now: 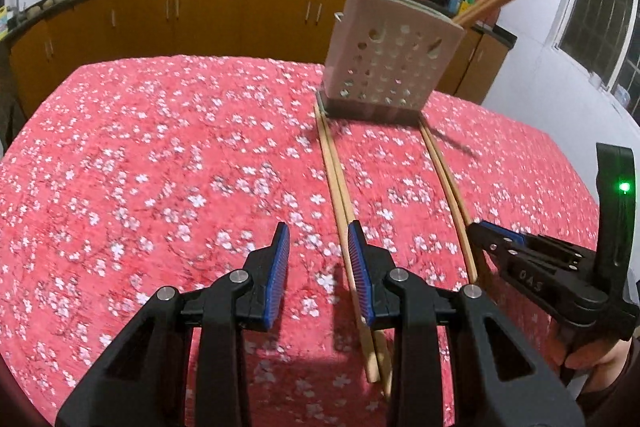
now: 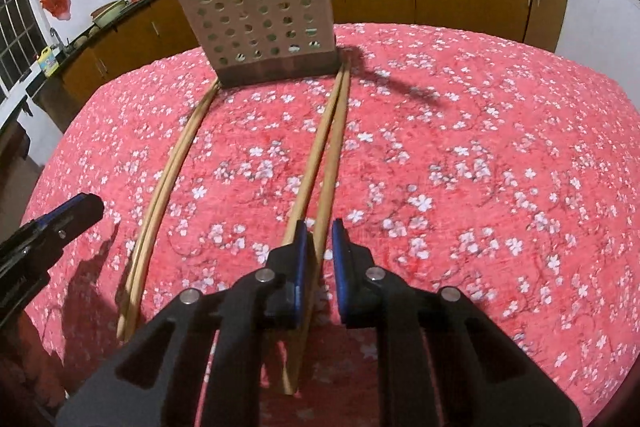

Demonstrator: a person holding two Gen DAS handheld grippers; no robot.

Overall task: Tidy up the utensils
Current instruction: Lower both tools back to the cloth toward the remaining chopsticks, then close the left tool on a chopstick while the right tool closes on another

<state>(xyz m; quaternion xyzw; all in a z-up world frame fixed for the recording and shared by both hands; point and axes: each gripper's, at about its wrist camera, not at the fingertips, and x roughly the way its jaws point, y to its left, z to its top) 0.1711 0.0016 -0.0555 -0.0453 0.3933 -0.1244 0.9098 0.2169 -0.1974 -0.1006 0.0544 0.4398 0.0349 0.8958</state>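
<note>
The thin, stiff, light chopstick pair [image 2: 320, 163] at frame centre (likely slippery) suits a near-end pinch, where the right claw [image 2: 320, 247] stands narrowly apart around one stick; the left claw [image 1: 318, 259] gapes empty.

I am seeing the worktop [image 1: 140, 155] wearing a red blossom-print cloth and carrying a perforated utensil holder [image 1: 384, 67] with two chopstick pairs [image 1: 336, 183] [image 1: 448, 179] lying before it.

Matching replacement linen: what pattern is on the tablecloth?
Red tablecloth scattered with small white blossoms; clearest in the right wrist view.
</note>
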